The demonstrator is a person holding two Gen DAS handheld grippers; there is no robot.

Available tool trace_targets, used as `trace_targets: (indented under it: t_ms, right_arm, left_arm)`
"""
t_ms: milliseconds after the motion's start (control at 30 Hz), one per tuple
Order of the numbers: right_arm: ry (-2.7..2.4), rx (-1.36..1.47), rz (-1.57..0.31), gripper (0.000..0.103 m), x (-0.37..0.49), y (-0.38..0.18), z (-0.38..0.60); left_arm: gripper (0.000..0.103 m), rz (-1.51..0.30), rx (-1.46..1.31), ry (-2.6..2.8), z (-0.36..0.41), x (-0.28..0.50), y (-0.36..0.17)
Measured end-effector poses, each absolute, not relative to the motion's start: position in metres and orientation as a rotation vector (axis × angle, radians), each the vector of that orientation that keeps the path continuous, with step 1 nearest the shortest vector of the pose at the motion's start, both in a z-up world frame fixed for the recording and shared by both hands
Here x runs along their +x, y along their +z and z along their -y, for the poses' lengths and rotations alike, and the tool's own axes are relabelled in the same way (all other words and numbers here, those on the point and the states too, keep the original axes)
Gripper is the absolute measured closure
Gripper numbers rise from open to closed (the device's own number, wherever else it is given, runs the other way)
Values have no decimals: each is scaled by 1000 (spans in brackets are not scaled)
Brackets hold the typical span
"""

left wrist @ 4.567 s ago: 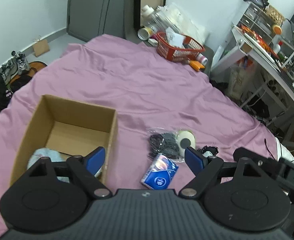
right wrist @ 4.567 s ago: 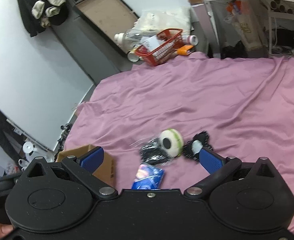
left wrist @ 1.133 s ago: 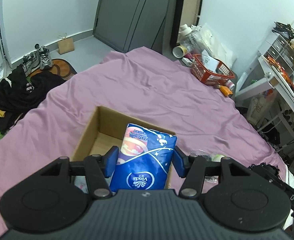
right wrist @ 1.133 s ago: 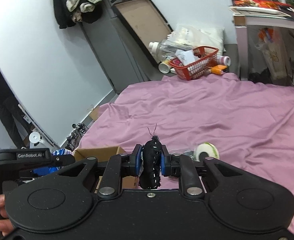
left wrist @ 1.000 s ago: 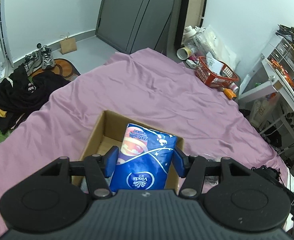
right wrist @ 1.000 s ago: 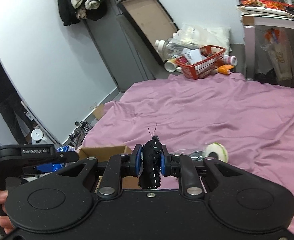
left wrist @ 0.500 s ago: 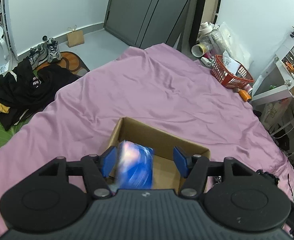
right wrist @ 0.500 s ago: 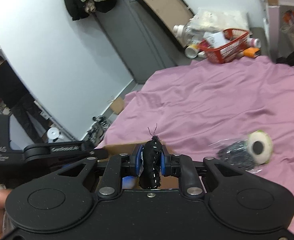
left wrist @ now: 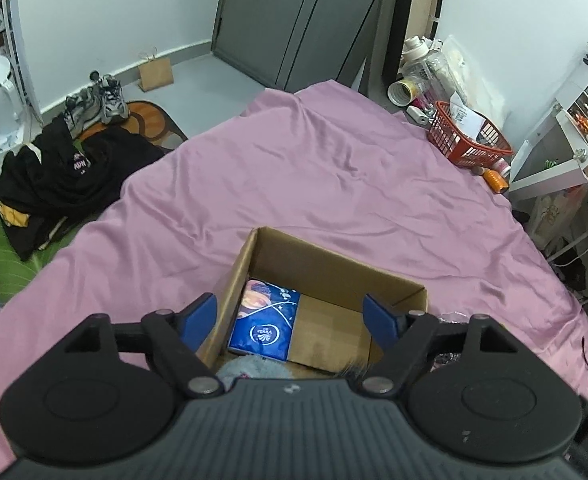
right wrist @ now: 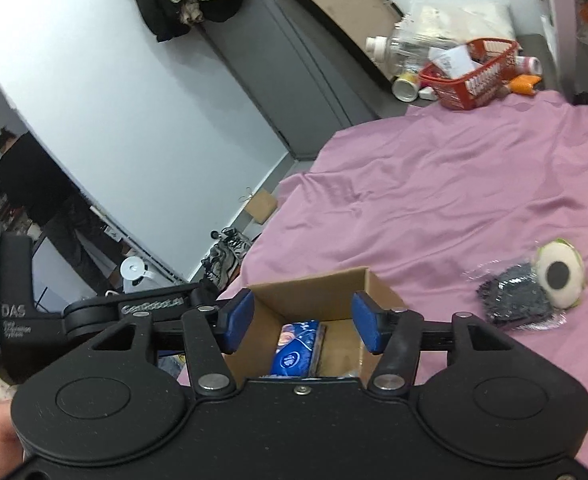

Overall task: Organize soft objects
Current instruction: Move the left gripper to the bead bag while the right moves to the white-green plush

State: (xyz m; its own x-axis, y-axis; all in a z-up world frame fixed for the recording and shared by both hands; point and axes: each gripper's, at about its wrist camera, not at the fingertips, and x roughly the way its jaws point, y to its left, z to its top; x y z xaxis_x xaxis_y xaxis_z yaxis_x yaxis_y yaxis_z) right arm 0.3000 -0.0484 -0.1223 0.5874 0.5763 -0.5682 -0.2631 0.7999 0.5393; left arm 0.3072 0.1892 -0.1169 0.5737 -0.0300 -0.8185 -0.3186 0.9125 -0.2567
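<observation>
Bedroom, pink-sheeted bed [left wrist: 334, 168]: blue tissue pack [left wrist: 264, 320] and grey plush [left wrist: 250, 368] already in cardboard box [left wrist: 334, 258] at lower centre, both left gripper [left wrist: 290, 316] and right gripper [right wrist: 300, 322] spread empty above, bagged dark item [right wrist: 514, 300] and round eye plush [right wrist: 560, 278] at right remaining.

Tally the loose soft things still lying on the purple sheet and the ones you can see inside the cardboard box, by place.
In the cardboard box: 2, the blue tissue pack and a grey fluffy item partly hidden by the gripper body.
On the purple sheet: 2, the bagged black item and the white round plush.
Total: 4.
</observation>
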Motion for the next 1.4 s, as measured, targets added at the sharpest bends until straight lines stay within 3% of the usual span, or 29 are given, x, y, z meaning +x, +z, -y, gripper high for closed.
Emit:
trace_targets:
  t_ms: [167, 567, 1400]
  right_arm:
    - [431, 373, -806, 31, 293, -116, 60]
    - [381, 340, -790, 9, 280, -99, 93]
    - [301, 352, -742, 2, 271, -82, 179]
  left_arm:
    - [17, -953, -402, 173, -182, 299, -111]
    - [2, -922, -363, 150, -160, 279, -94]
    - [1, -821, -247, 104, -98, 270, -61]
